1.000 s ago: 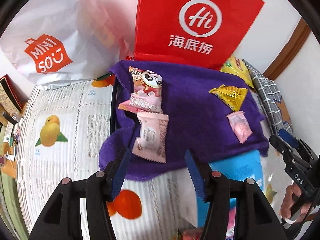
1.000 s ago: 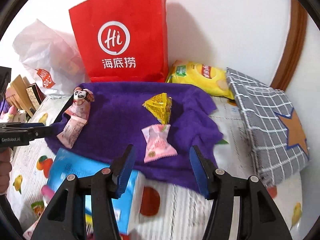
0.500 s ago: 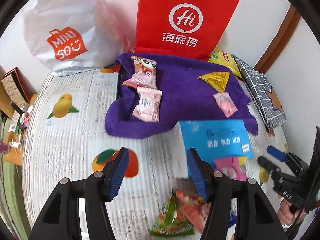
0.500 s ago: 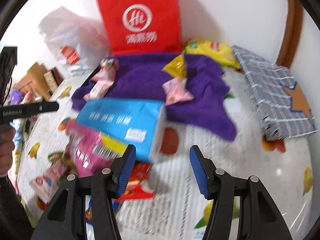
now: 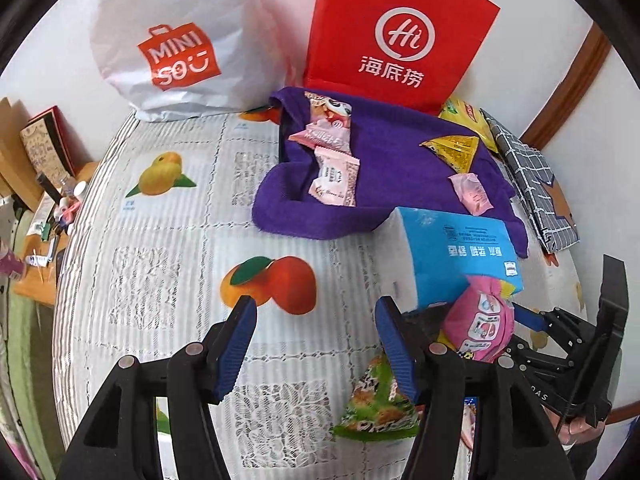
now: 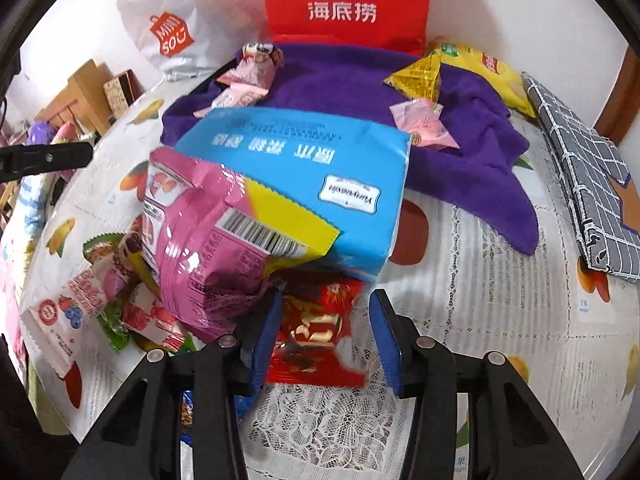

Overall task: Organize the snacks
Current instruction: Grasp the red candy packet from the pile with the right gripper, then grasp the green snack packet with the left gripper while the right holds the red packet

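A purple cloth (image 5: 392, 168) at the back of the table carries pink snack packets (image 5: 334, 176), a yellow triangular packet (image 5: 454, 148) and a small pink packet (image 5: 472, 194). In front of it lies a blue pack (image 6: 304, 176) with a large pink bag (image 6: 200, 248) leaning on it. A red snack packet (image 6: 320, 336) lies between the open jaws of my right gripper (image 6: 326, 336), which touch nothing. My left gripper (image 5: 316, 344) is open and empty over the tablecloth, with a green packet (image 5: 376, 404) by its right finger.
A red paper bag (image 5: 396, 36) and a white Miniso bag (image 5: 176, 40) stand at the back wall. A yellow chip bag (image 6: 484, 68) and a grey checked pouch (image 6: 584, 176) lie at the right. Several small packets (image 6: 76, 312) lie at the left.
Both grippers have pulled back from the purple cloth toward the near side of the table. The right gripper now stands over the red packet in the snack pile. Both stay open.
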Demonstrator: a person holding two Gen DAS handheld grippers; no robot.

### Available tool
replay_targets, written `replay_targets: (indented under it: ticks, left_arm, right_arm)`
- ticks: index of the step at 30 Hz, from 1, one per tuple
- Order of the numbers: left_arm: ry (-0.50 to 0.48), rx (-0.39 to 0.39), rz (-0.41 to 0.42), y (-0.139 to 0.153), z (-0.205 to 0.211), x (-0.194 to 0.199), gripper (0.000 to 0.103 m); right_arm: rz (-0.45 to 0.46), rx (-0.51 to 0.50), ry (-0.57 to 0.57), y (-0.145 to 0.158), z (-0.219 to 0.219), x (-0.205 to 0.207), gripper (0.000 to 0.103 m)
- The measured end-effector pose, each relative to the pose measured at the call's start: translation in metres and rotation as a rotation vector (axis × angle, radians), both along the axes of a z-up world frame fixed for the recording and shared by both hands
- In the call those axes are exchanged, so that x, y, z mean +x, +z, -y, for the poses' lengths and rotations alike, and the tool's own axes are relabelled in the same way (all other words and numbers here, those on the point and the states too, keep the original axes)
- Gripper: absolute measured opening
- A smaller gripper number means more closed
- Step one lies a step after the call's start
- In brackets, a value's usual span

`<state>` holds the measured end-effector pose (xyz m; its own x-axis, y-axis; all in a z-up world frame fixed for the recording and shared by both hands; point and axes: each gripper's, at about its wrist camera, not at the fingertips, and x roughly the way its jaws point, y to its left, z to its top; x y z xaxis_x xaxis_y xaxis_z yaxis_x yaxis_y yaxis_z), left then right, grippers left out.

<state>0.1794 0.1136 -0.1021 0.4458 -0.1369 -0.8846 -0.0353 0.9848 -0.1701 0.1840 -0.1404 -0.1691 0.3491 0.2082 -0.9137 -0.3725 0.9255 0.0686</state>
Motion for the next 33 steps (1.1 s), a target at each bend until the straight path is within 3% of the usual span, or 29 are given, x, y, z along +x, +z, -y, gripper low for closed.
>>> replay_targets:
  ticks: [6,11,14,15,17,24,33]
  left_arm:
    - [-0.006,-0.005,-0.009,-0.005,-0.001,-0.003,0.059]
    - [-0.020,-0.004,-0.016,-0.008,0.002,-0.005,0.060]
    - [-0.025,0.000,-0.016,-0.008,0.002,-0.009,0.060]
    - [-0.026,0.000,-0.015,-0.008,0.001,-0.010,0.060]
    - [-0.026,0.000,-0.016,-0.008,0.000,-0.013,0.060]
    - [-0.045,-0.026,-0.012,-0.007,0.002,-0.025,0.060]
    - [-0.145,-0.025,-0.011,-0.018,0.023,-0.051,0.064]
  right_arm:
    - [-0.009,0.000,-0.007,-0.004,0.001,-0.002,0.046]
    - [-0.013,-0.004,0.008,-0.010,-0.004,0.000,0.056]
    - [-0.035,-0.031,0.012,-0.019,-0.006,0.003,0.056]
    - [-0.005,-0.046,0.017,-0.019,-0.008,0.000,0.056]
    - [0.007,-0.044,0.020,-0.019,-0.008,-0.001,0.047]
    - [0.027,-0.029,-0.043,-0.010,0.010,-0.006,0.046]
    - [0.085,-0.038,-0.119,0.013,0.040,-0.020,0.046]
